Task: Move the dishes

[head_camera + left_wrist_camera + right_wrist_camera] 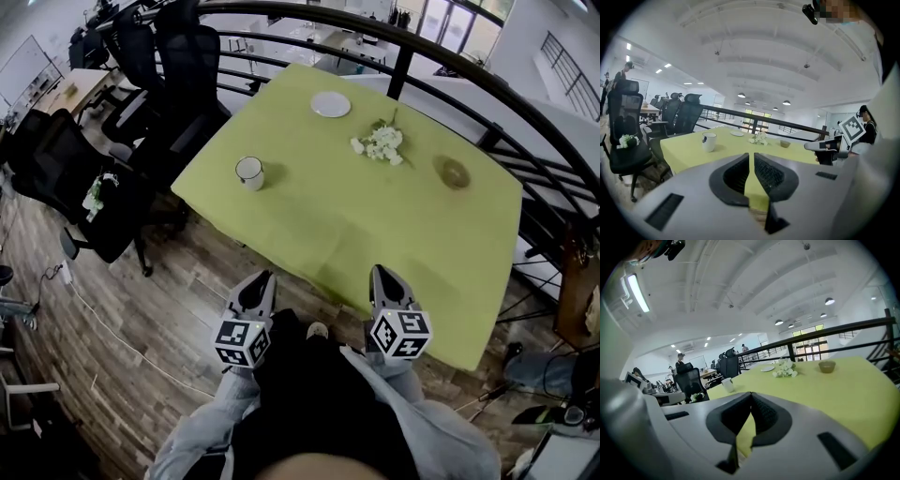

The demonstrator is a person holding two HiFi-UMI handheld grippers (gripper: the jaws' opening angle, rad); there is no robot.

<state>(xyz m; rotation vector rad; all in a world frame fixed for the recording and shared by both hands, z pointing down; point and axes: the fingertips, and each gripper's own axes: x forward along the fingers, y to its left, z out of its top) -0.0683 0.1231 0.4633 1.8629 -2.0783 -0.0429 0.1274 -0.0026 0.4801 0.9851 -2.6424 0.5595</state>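
Yellow-green cloth covers the rectangular tabletop, shown from the head view steeply from above. Three dishes stand on it, well apart from one another:

- **Mug:** a white mug with a dark rim stands upright near the left edge.
- **Plate:** a round white plate lies at the far edge.
- **Bowl:** a small olive-brown bowl sits toward the far right.

A bunch of white flowers lies between the plate and the bowl and touches neither.

The left hand-held gripper and the right hand-held gripper are held side by side at the near edge of the tabletop. Both point toward the far side, and each carries a cube of black-and-white square markers at its rear. Both are well short of the dishes and touch none of them.

In the left gripper view the jaws are drawn together to a thin slit, with nothing between them. In the right gripper view the jaws meet tip to tip, also empty. Both views look across the cloth to the mug, plate, flowers and bowl beyond.

A curved black metal railing runs behind the far and right sides of the tabletop. Black office chairs stand to the left on a wood-plank floor.
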